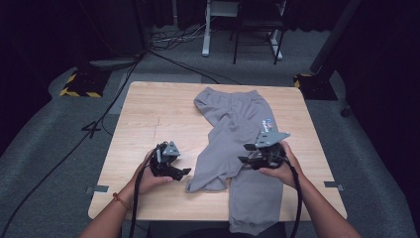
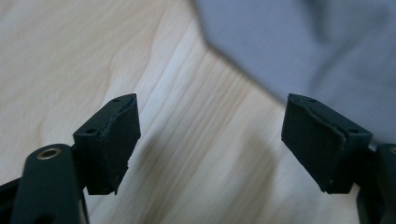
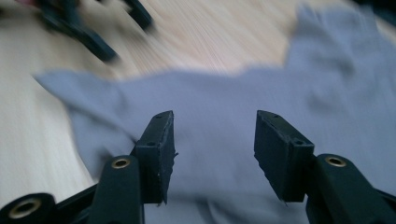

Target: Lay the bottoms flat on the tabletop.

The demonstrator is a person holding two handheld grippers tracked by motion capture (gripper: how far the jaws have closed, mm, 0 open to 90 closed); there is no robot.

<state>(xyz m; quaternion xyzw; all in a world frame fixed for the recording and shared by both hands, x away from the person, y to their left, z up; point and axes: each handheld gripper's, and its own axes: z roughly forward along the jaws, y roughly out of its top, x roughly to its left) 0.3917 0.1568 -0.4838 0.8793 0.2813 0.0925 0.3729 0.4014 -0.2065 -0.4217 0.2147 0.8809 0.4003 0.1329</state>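
- Grey sweatpants lay across wooden table, centre to 5 o'clock.
- Left gripper, at 7 o'clock, stood wide over bare wood.
- Right gripper gaped partway above the fabric, gripping nothing.

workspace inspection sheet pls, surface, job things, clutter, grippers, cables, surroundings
surface: light wooden table, bare left of the garment.
job's things: grey sweatpants, waistband far, one leg folded across toward the left, the other hanging over the near edge.
clutter: nothing seen.
grippers: left gripper open beside the folded leg, apart from it; right gripper open above the cloth, gripping nothing.
cables: black gripper cables trail off the near edge; more on the floor.
surroundings: grey carpet, dark curtains, stands behind.
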